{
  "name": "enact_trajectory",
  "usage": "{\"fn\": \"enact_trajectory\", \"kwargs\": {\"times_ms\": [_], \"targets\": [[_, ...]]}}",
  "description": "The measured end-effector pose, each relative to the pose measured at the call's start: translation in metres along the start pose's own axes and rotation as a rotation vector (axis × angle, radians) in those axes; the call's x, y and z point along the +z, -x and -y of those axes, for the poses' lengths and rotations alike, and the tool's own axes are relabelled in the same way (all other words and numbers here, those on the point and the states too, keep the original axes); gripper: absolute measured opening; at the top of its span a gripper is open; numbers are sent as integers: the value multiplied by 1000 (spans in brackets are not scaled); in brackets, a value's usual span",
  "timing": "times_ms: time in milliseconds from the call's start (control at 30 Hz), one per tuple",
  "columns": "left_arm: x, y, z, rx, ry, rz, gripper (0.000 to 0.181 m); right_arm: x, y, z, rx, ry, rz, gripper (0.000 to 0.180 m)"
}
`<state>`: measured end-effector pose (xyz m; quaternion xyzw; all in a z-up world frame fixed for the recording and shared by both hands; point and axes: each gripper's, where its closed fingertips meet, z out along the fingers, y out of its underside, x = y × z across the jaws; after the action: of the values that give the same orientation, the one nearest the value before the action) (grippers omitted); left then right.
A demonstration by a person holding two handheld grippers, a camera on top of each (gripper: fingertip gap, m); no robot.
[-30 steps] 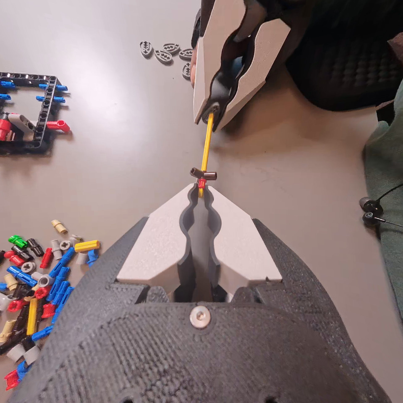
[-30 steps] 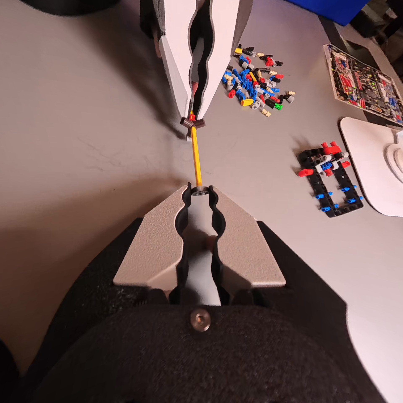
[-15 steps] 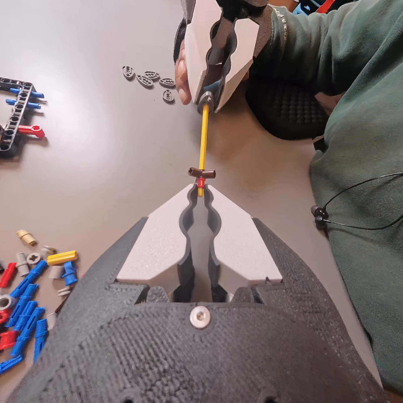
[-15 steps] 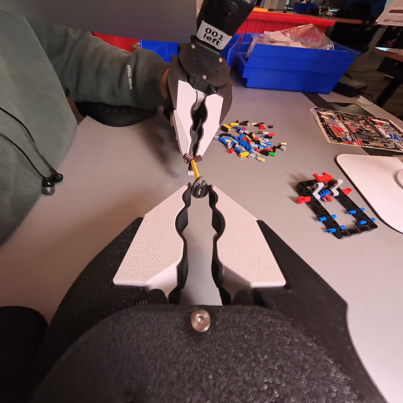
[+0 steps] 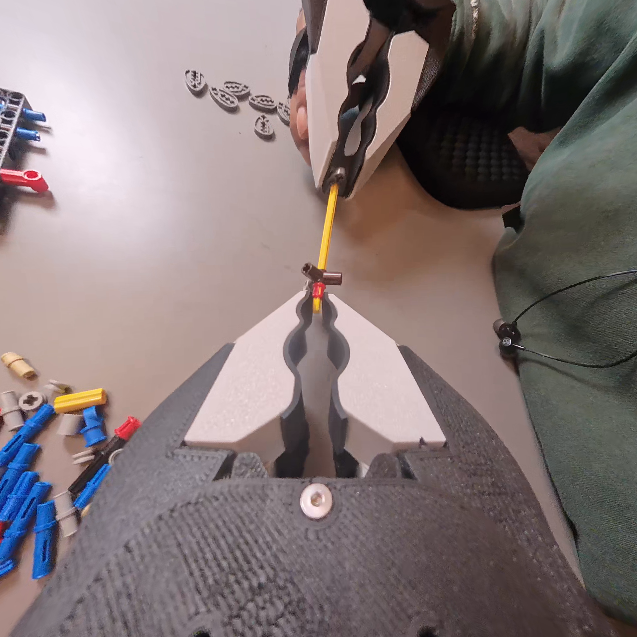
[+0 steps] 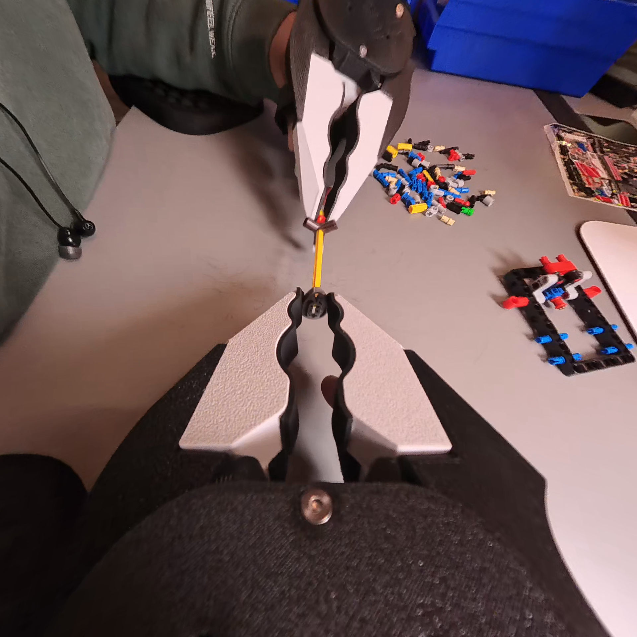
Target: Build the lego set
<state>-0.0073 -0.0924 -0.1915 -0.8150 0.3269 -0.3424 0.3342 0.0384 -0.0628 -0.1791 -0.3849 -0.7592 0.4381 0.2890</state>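
Axle (image 5: pixel 326 231), yellow, ran straight between both closed grippers: left gripper (image 5: pixel 317 303) pinching one end, right gripper (image 6: pixel 313 303) clamping a dark bush (image 6: pixel 313 306) on the other.

Left gripper (image 5: pixel 317 300) level, pointing at right gripper (image 5: pixel 336 184); jaws nearly closed, pinching yellow axle (image 5: pixel 326 231) end. Right gripper tilted down toward left, jaws narrow, clamped on grey bush (image 6: pixel 313 306) at the axle's far end. Grippers tip to tip, apart. Green sleeves (image 5: pixel 551 69) behind both.
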Motion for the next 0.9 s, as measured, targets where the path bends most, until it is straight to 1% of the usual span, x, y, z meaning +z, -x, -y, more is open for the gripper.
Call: {"fn": "enact_trajectory", "kwargs": {"times_ms": [267, 400, 467, 533, 600, 700, 900], "targets": [[3, 3, -3, -3, 14, 16, 3, 4, -1, -8, -30, 58, -18, 12], [2, 3, -1, -12, -8, 14, 3, 3, -3, -5, -29, 42, -39, 12], [3, -2, 6, -23, -50, -18, 3, 2, -2, 8, 1, -38, -32, 12], [4, -4, 12, -3, -68, -12, 3, 7, -2, 4, -30, 2, -51, 12], [-1, -5, 18, -26, -110, -33, 3, 3, -5, 13, 7, -61, -49, 12], [-1, -4, 15, -12, -106, -26, 4, 4, -6, 12, 9, -57, -61, 12], [-7, -2, 26, -5, -197, -39, 4, -5, -17, 34, 11, -151, -126, 13]]}}
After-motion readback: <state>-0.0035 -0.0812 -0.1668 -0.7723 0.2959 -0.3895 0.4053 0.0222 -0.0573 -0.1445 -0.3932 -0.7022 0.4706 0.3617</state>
